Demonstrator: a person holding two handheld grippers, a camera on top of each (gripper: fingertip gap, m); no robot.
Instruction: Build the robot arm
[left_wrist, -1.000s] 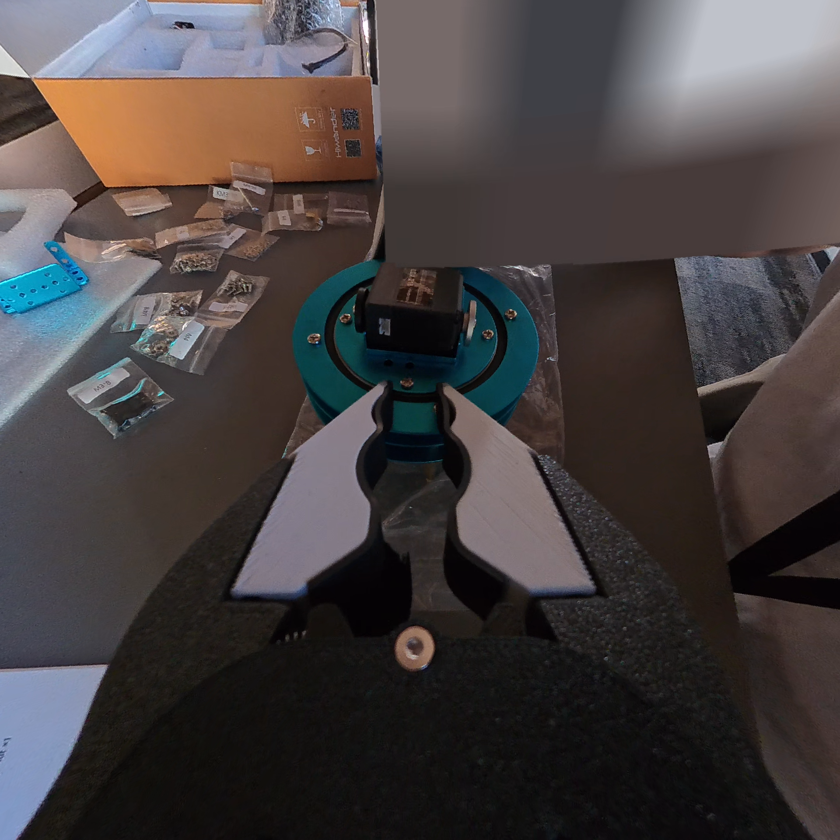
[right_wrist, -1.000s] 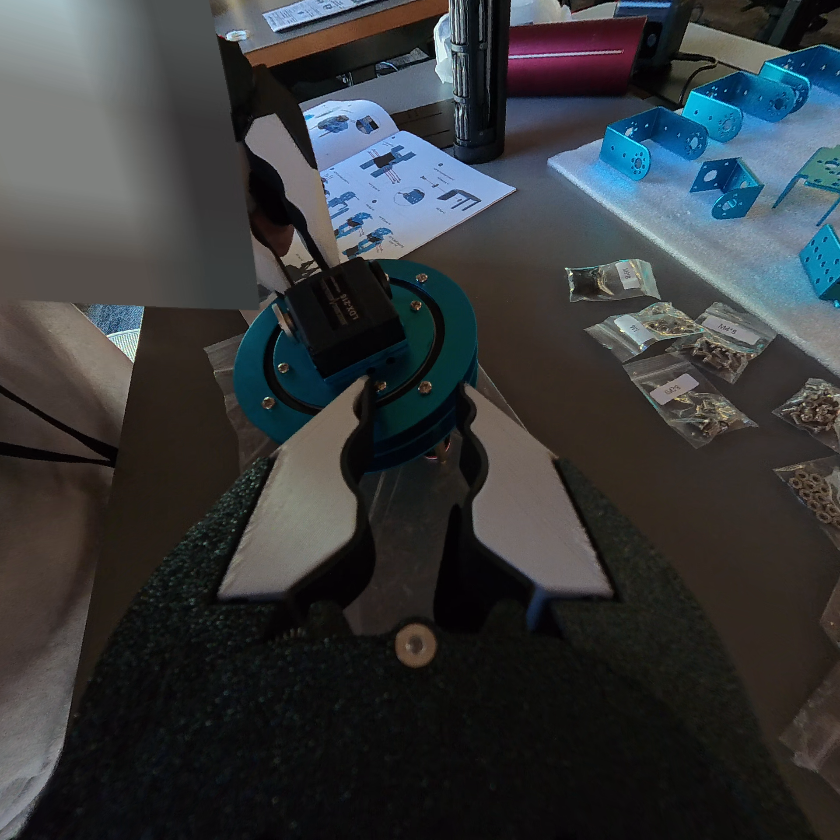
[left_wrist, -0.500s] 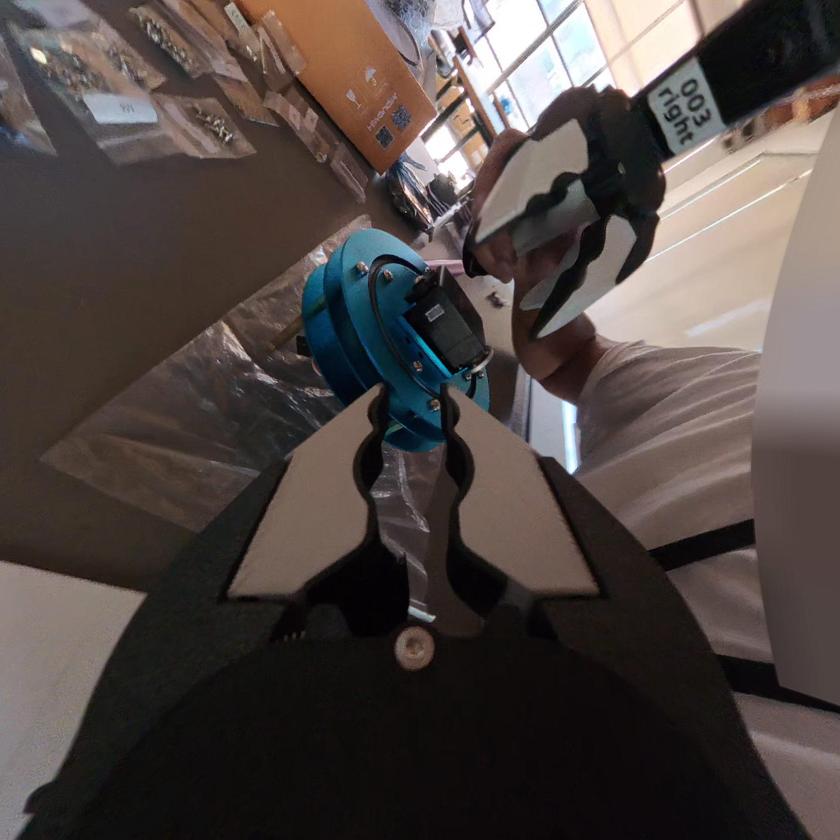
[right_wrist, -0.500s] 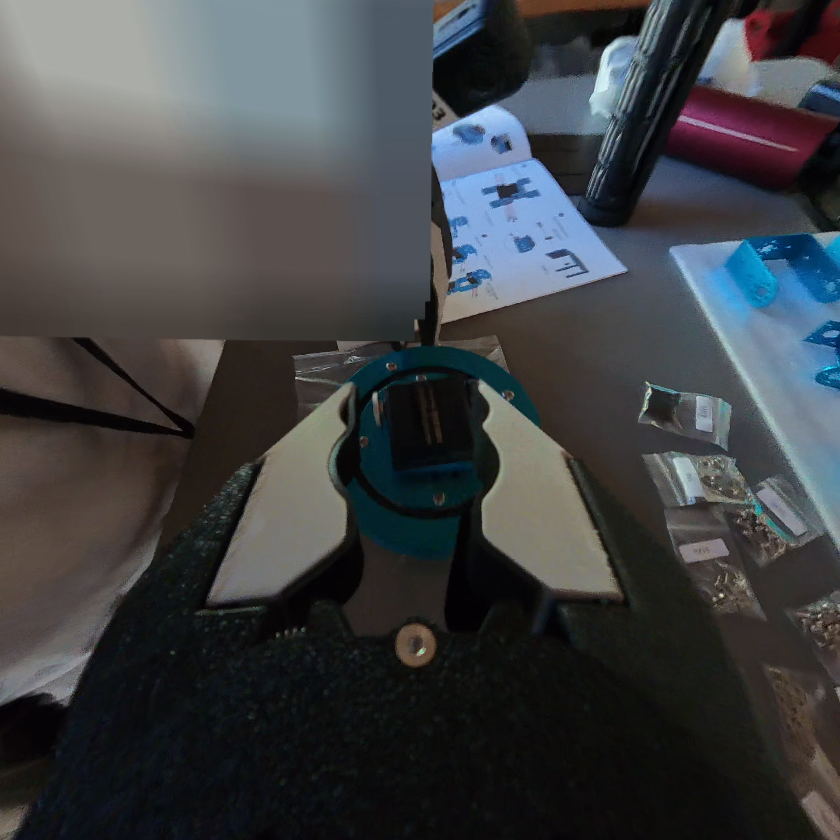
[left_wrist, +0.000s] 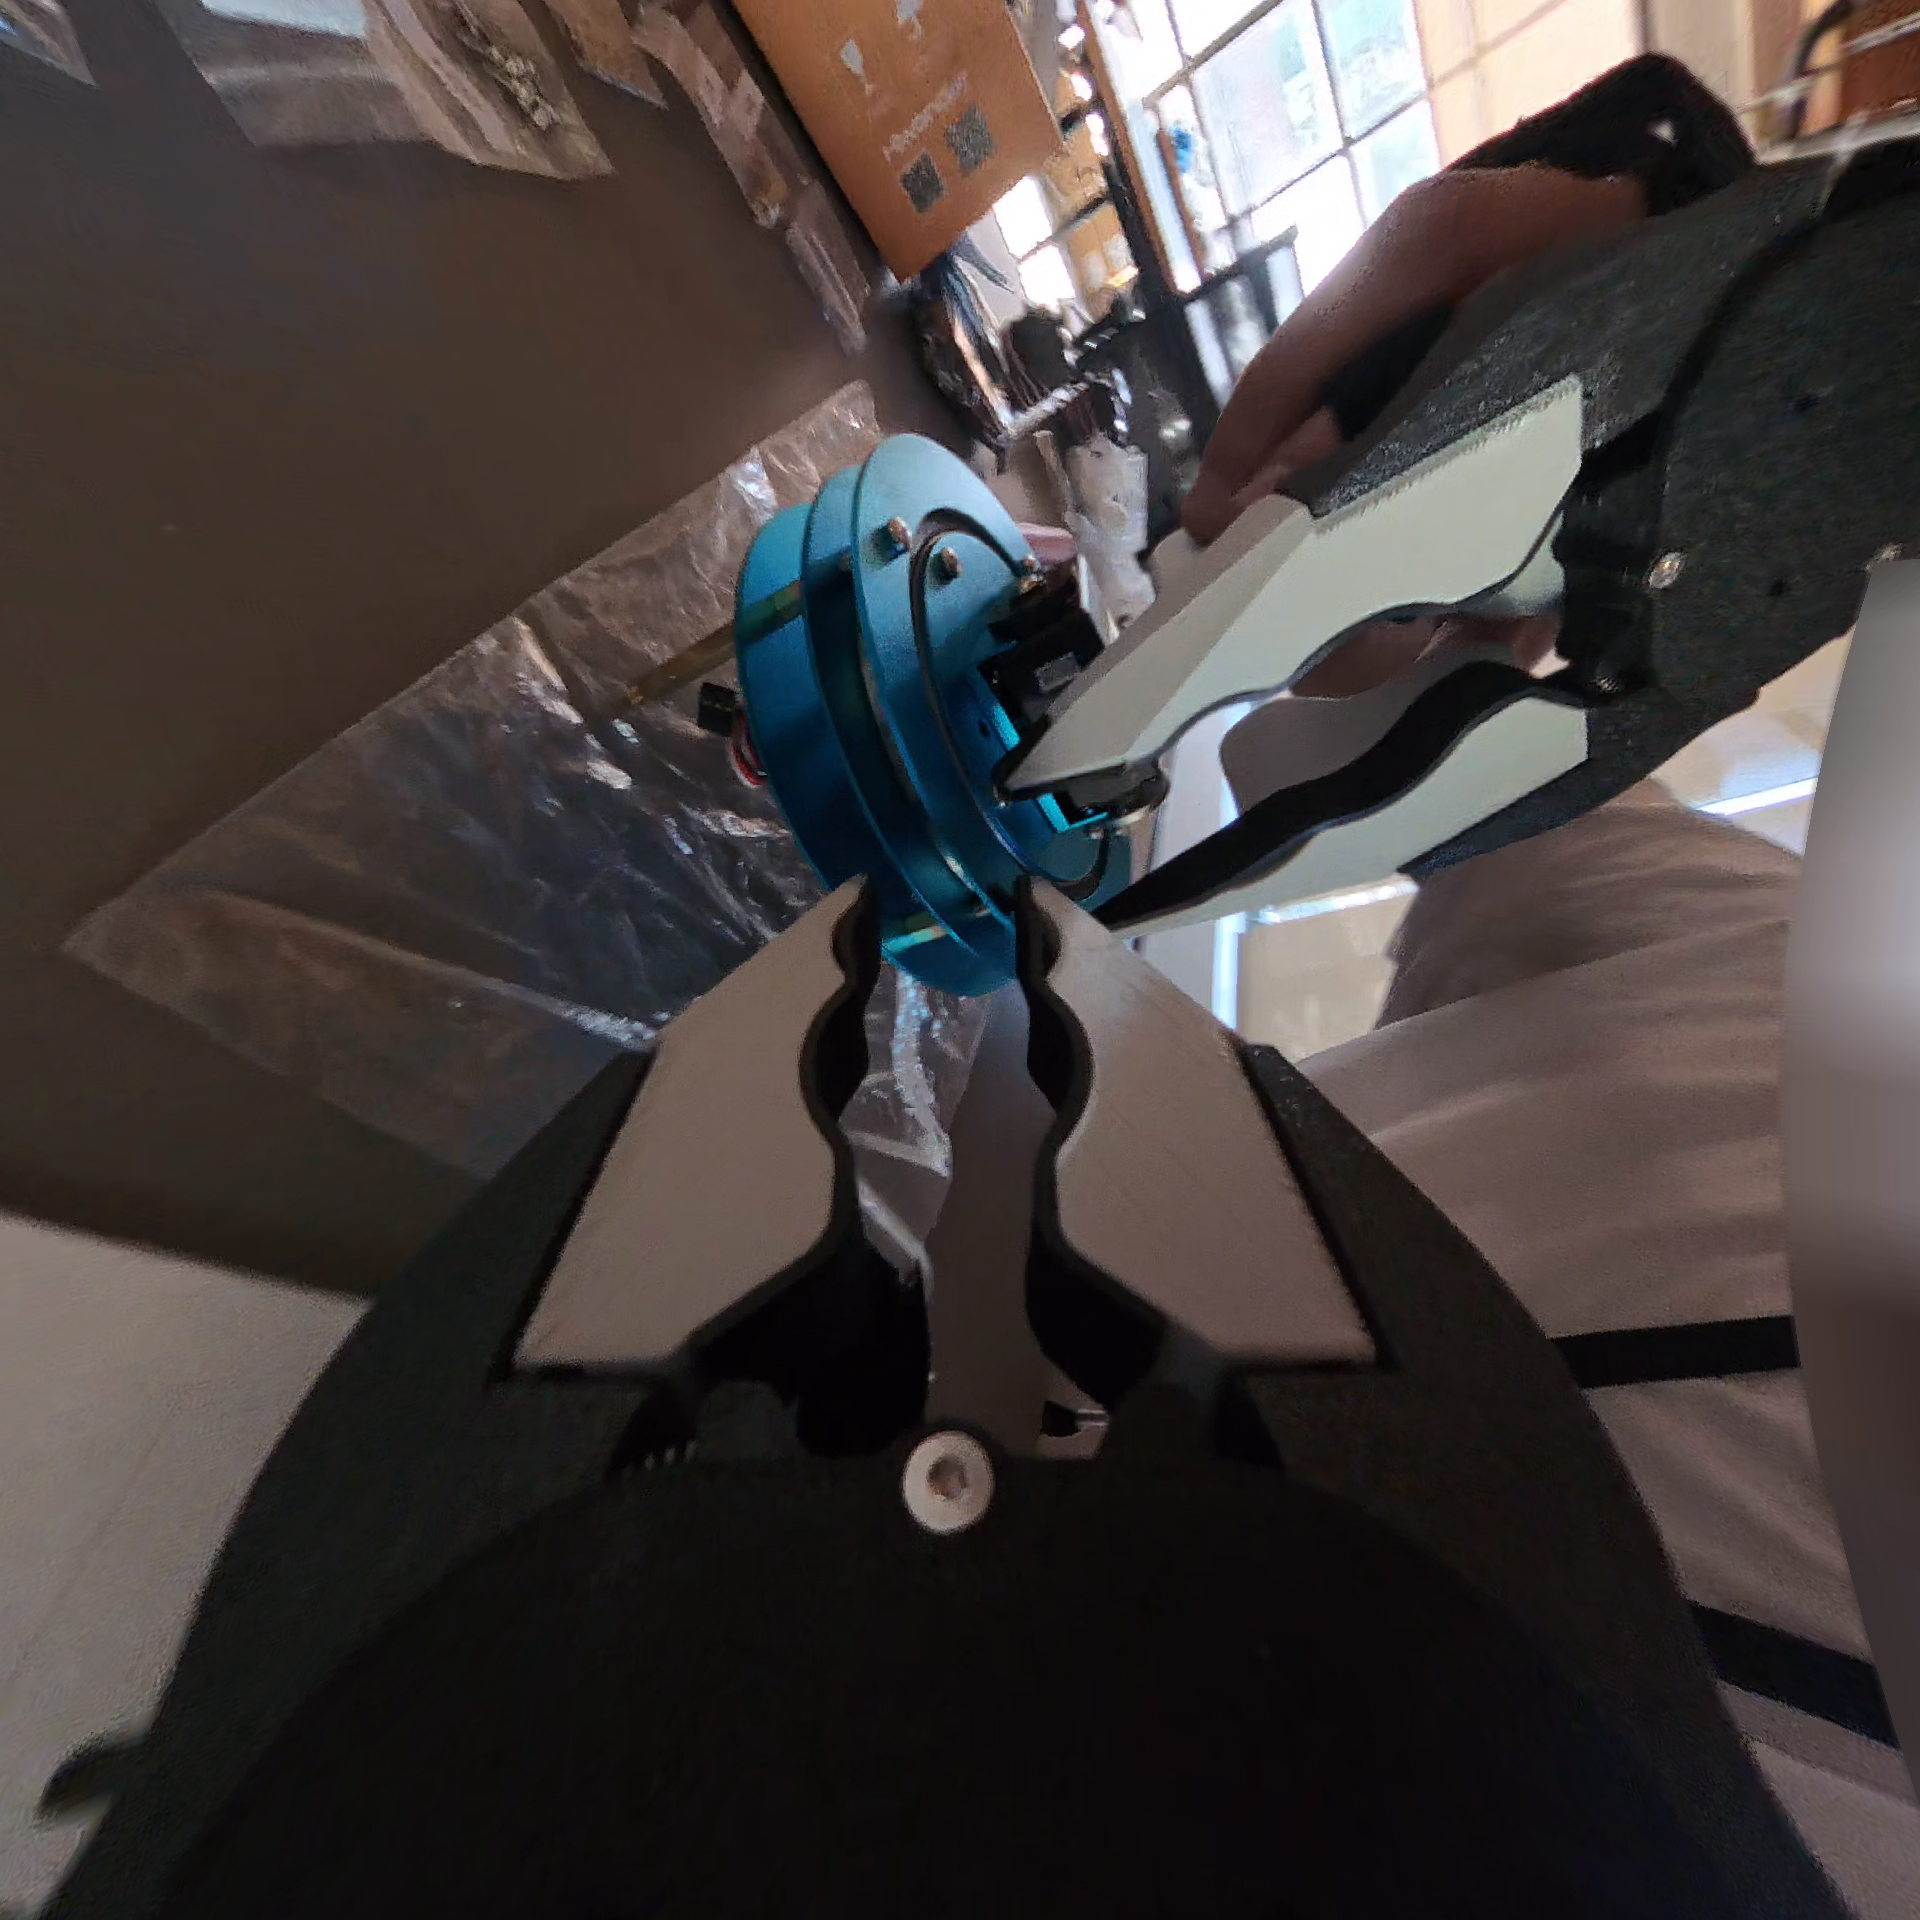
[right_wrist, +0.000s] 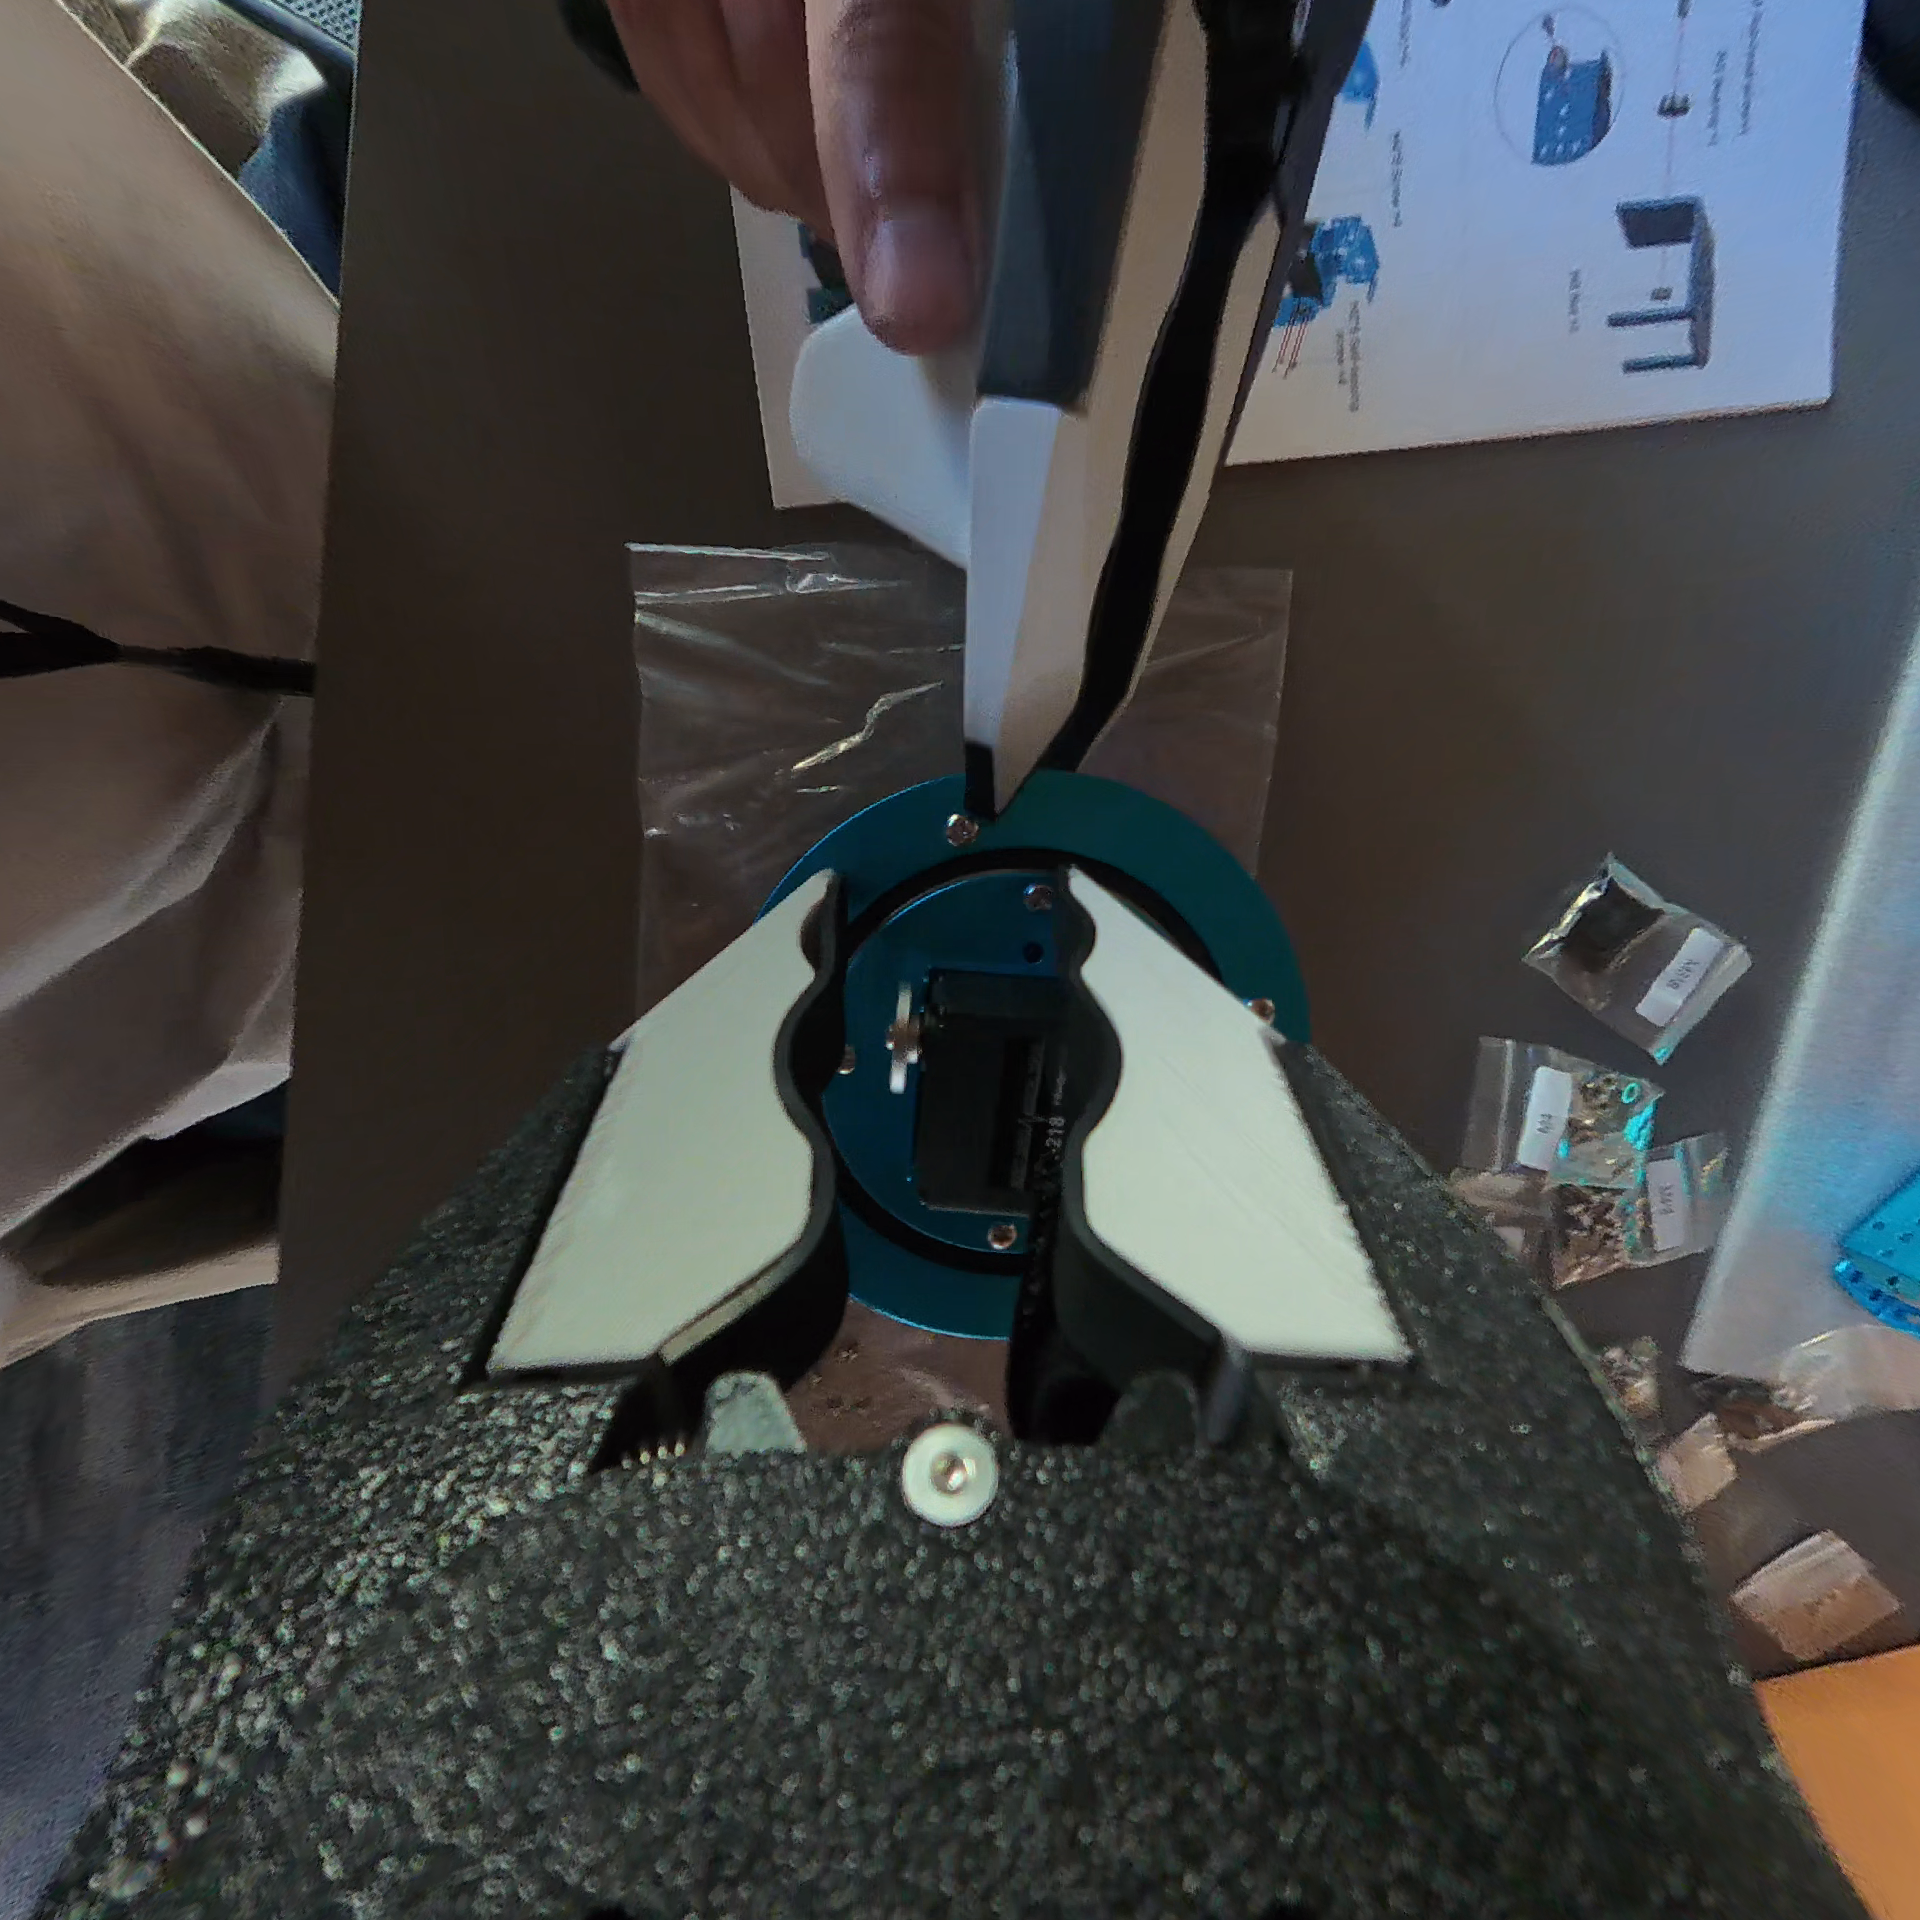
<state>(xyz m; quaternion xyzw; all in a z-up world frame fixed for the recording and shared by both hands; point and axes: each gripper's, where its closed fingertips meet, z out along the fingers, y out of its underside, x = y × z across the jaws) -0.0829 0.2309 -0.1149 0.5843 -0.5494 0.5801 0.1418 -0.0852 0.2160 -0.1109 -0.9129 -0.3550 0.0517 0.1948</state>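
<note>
A blue round metal base (right_wrist: 1174, 842) with a black servo (right_wrist: 987, 1091) mounted on top sits over a clear plastic bag on the dark table. My right gripper (right_wrist: 951, 883) is open, with one finger on each side of the servo; whether it touches is unclear. My left gripper (left_wrist: 943, 883) is shut on the base's rim (left_wrist: 831, 707). In the right wrist view it comes in from the top, fingertips (right_wrist: 982, 790) pinching the far rim. The left wrist view shows the right gripper (left_wrist: 1055, 847) straddling the servo (left_wrist: 1049, 665). I cannot tell whether the base is lifted.
The clear bag (right_wrist: 790, 675) lies under the base. An open instruction booklet (right_wrist: 1558, 208) lies beyond it. Small bags of screws (right_wrist: 1579, 1122) and white foam with a blue part (right_wrist: 1870, 1268) are to the right. An orange box (left_wrist: 914, 104) stands farther off. The person's clothing (right_wrist: 125, 623) is left of the table edge. Less than 4 cm separates the two grippers' tips.
My right gripper has come down closer over the base, so its open fingers now flank the servo. My left gripper stayed clamped on the rim after rolling sideways.
</note>
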